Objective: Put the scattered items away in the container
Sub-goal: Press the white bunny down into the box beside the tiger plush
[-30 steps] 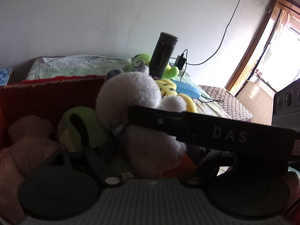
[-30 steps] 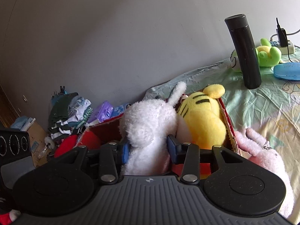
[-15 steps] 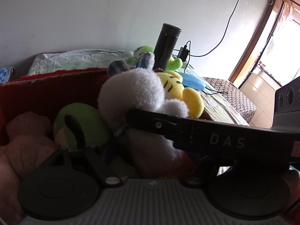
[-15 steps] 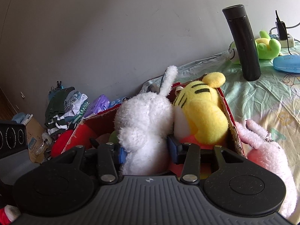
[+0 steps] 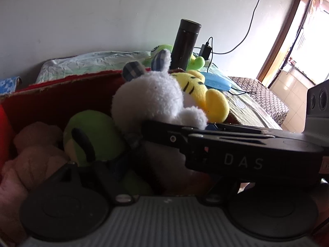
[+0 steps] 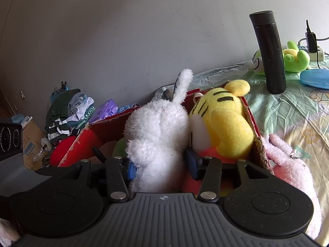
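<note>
- Rabbit [image 6: 158, 140], white plush, sits inside the red box [image 6: 255, 135] against the yellow tiger [image 6: 224, 123].
- Right gripper [image 6: 160, 166] straddles its body, jaws opening, pads at its sides.
- Left gripper [image 5: 160, 164]: state unclear.

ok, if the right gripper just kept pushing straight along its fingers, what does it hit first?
The white plush rabbit: it already sits between the opening jaws of the right gripper, inside the red box. Pushing on would probably press it deeper, with the yellow tiger plush right beside it.
</note>
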Motion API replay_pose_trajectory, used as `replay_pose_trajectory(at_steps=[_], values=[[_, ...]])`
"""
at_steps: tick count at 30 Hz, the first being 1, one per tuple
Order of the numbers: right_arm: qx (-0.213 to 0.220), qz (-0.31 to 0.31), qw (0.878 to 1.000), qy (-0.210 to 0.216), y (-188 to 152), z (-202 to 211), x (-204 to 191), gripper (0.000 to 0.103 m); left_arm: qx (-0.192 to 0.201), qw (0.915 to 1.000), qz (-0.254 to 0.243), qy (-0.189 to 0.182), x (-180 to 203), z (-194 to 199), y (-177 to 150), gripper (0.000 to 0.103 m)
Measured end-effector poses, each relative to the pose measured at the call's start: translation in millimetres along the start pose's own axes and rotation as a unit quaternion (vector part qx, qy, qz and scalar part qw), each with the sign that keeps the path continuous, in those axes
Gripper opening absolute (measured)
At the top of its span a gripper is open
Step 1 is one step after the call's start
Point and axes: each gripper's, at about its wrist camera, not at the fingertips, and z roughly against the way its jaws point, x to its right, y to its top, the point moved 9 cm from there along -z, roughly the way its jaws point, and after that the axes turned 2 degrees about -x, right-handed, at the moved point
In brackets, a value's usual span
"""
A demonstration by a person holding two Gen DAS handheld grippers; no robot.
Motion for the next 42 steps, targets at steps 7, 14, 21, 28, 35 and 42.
replay_pose_trajectory(at_steps=[7, 14, 21, 28, 35, 42], values=[[0.006, -0.049, 0.999, 0.021, 9.5, 12.4, -0.5, 0.059, 0.001, 0.9992, -0.035, 0.019, 6.4, 8.1, 9.7, 0.093], [0.019, -0.044, 0.999, 0.010, 13.3, 24.1, 0.8, 0.061, 0.004, 0.9989, -0.034, 0.032, 1.0, 6.6, 13.5, 0.097], [-0.006, -0.034, 0.999, -0.003, 7.4, 20.8, 1.0, 0.043, 0.004, 0.9992, -0.023, 0.033, 0.6, 8.7, 13.9, 0.095], [-0.027, -0.025, 0.999, -0.020, 5.7, 15.6, 4.2, 0.039, -0.015, 0.9972, -0.037, 0.064, 1.0, 11.0, 16.9, 0.095], [-0.030, -0.045, 0.998, -0.014, 1.5, 13.9, 8.0, 0.039, -0.039, 0.9944, -0.044, 0.088, -3.8, 6.3, 14.4, 0.097], [-0.022, -0.039, 0.999, -0.018, -1.1, 15.7, 5.3, 0.039, -0.051, 0.9906, -0.047, 0.118, 4.2, 2.4, 2.7, 0.100]])
